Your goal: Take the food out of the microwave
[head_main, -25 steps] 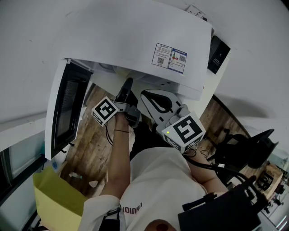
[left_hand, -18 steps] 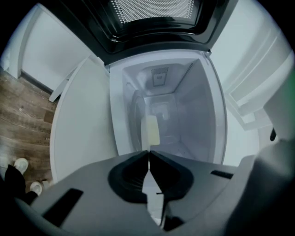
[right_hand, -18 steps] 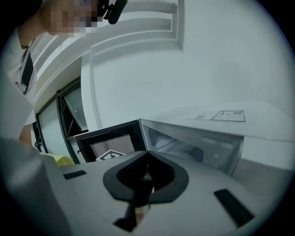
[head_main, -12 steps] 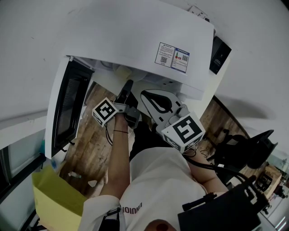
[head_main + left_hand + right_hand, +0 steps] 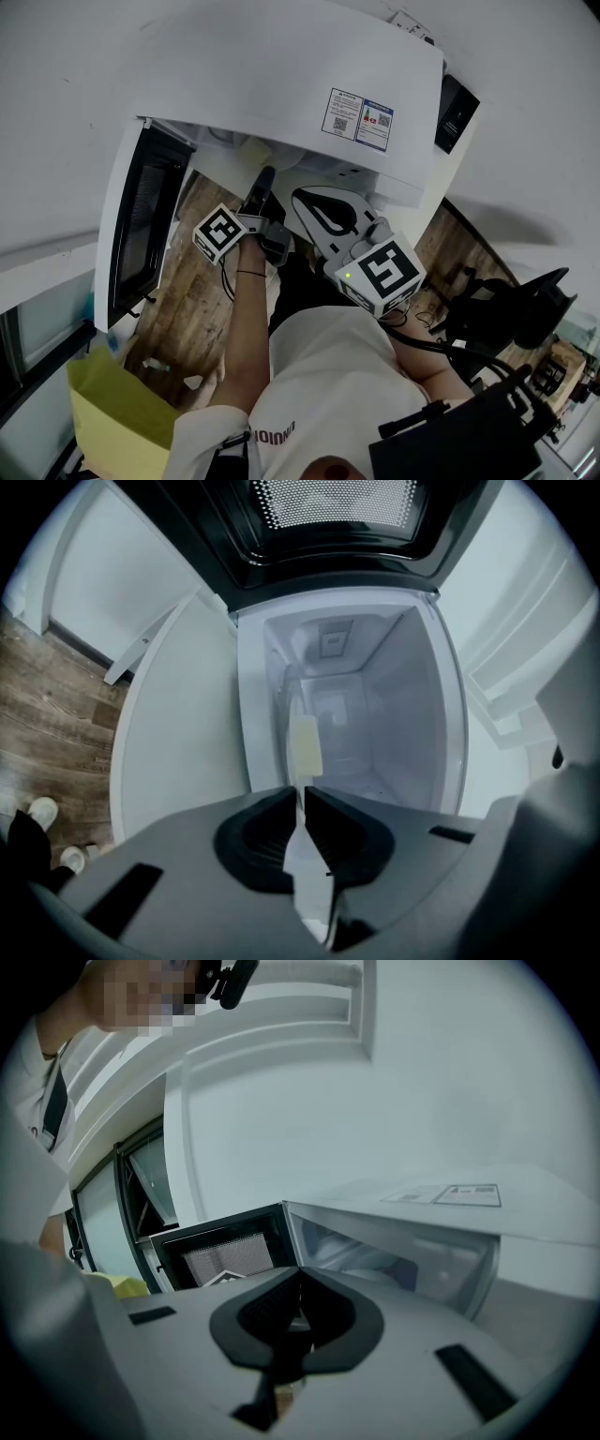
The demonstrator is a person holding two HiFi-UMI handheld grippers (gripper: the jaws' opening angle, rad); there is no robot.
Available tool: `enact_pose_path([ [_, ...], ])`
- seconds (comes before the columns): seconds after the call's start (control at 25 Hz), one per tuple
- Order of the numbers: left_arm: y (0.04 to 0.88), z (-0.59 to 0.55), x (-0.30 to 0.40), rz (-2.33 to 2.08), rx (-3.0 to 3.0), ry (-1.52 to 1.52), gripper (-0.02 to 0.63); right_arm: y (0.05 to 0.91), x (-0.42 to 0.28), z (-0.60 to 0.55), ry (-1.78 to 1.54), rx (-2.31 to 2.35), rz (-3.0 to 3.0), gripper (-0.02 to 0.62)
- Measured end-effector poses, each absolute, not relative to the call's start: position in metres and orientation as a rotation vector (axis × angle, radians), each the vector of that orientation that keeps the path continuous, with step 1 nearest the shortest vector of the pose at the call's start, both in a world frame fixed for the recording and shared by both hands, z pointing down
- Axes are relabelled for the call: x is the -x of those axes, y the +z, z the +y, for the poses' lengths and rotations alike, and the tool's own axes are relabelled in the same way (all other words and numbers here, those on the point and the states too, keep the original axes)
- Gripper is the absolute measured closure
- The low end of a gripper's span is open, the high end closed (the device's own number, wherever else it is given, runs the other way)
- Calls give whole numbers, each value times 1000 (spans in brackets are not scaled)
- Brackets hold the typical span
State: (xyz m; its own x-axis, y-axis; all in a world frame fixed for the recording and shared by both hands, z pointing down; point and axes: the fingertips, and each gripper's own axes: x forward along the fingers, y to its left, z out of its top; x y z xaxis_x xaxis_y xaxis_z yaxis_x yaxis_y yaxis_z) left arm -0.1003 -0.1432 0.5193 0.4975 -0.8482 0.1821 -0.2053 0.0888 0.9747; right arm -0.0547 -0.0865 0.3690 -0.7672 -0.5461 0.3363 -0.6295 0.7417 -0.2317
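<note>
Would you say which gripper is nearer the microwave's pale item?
Left: the left gripper reaches inside, jaws just eased open on a white strip leading to the pale item; the right gripper hangs outside.

A yellow bag (image 5: 117, 412) is sitting on the wood-plank floor (image 5: 187, 309) at my left, near the window (image 5: 37, 328). Small pale bits (image 5: 192, 382) are lying just beside it. A black office chair (image 5: 511, 309) is standing at my right, well apart. A dark panel (image 5: 455, 112) is hanging on the white wall (image 5: 544, 122).

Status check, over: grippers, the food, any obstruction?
Left gripper shut on white plate rim, jaws just eased slightly; right gripper shut, empty. Pale yellow food inside microwave. Door open, nothing blocking.
</note>
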Motion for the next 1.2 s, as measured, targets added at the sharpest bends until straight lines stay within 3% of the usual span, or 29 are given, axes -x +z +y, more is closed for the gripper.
enact_pose_path([
  [0.28, 514, -150, 99, -927, -1412, -686, 505, 370, 56, -85, 491, -932, -2692, 574],
  [0.56, 529, -152, 101, -956, -1374, -653, 506, 369, 55, -87, 483, -943, -2687, 574],
  [0.76, 527, -153, 101, -955, -1364, -673, 572, 370, 54, -88, 484, -945, -2685, 574],
  [1.2, 524, -147, 101, -967, -1375, -649, 581, 368, 54, -88, 486, -928, -2697, 574],
])
